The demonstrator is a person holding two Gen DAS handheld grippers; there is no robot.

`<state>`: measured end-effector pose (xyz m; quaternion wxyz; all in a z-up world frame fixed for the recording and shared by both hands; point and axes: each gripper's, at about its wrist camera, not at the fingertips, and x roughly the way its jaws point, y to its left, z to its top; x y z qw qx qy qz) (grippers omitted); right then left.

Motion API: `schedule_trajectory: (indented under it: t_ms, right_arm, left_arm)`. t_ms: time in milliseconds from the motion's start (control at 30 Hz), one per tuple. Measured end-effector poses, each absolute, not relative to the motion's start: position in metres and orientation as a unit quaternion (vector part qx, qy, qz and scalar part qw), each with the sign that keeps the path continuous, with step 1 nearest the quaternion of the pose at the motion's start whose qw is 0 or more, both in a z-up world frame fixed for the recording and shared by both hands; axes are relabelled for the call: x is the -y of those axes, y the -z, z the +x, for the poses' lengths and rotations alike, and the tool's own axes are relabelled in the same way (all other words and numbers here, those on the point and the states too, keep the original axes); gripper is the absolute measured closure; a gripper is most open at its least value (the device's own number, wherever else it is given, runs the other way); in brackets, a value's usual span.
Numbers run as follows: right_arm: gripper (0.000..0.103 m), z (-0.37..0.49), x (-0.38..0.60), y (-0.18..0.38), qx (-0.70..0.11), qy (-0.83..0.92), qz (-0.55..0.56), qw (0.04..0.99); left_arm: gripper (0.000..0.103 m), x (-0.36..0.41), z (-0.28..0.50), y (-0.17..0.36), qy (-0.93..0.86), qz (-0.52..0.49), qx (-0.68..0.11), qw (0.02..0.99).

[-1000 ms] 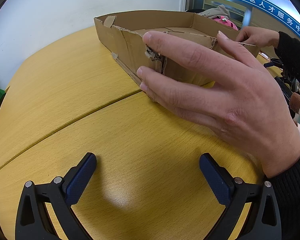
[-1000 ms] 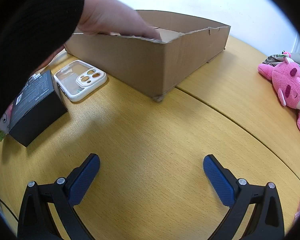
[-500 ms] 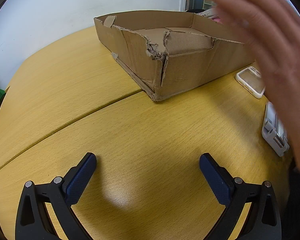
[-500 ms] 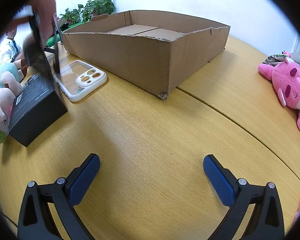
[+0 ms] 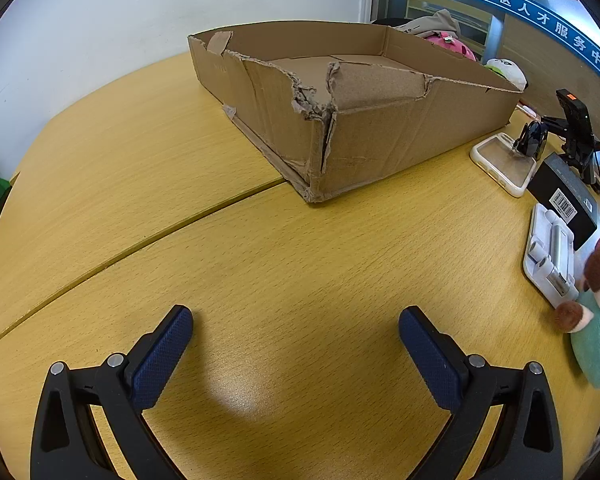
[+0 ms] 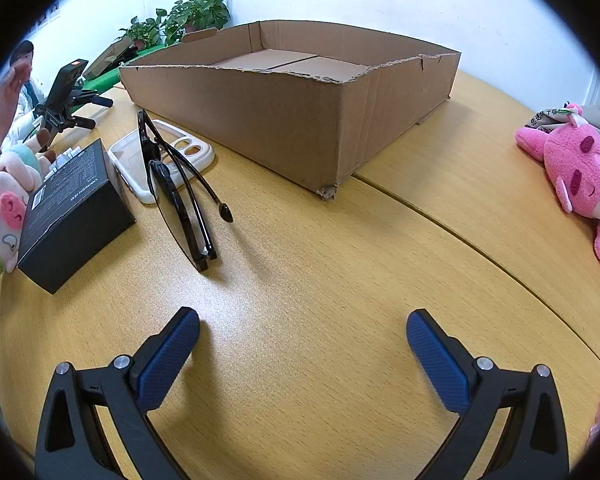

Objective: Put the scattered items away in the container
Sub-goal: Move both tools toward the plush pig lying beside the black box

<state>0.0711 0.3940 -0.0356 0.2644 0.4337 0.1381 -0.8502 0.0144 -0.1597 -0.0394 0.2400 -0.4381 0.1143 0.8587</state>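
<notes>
A shallow torn cardboard box [image 5: 380, 136] [image 6: 284, 120] stands empty on the yellow wooden table. Left of it in the right wrist view lie black glasses [image 6: 176, 196], partly over a white phone case [image 6: 180, 152], and a black carton [image 6: 72, 216] beside a pale plush toy [image 6: 2, 208]. The left wrist view shows the phone case [image 5: 504, 164], the black carton [image 5: 568, 196], a white folding stand [image 5: 552, 256] and a teal plush toy [image 5: 596, 336] at the right edge. My left gripper [image 5: 296, 340] and right gripper [image 6: 302, 344] both stand open over bare table, holding nothing.
A pink plush toy [image 6: 580, 168] lies at the right of the table. A phone on a small black tripod [image 6: 66, 96] stands at the far left, with a person's raised hand [image 6: 4, 104] beyond it. Potted plants [image 6: 188, 16] stand behind the box.
The person's hands have left the box and drawn out of the left wrist view. Black glasses now lie across the phone case. Both grippers are unmoved.
</notes>
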Motion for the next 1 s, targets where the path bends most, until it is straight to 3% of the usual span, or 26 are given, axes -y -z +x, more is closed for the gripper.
schedule_trajectory:
  t_ms: [1000]
  right_arm:
    - [0.0, 0.072, -0.393, 0.036, -0.138, 0.851, 0.434, 0.263]
  left_arm:
    - [0.0, 0.147, 0.024, 0.045, -0.864, -0.439, -0.105, 0.225]
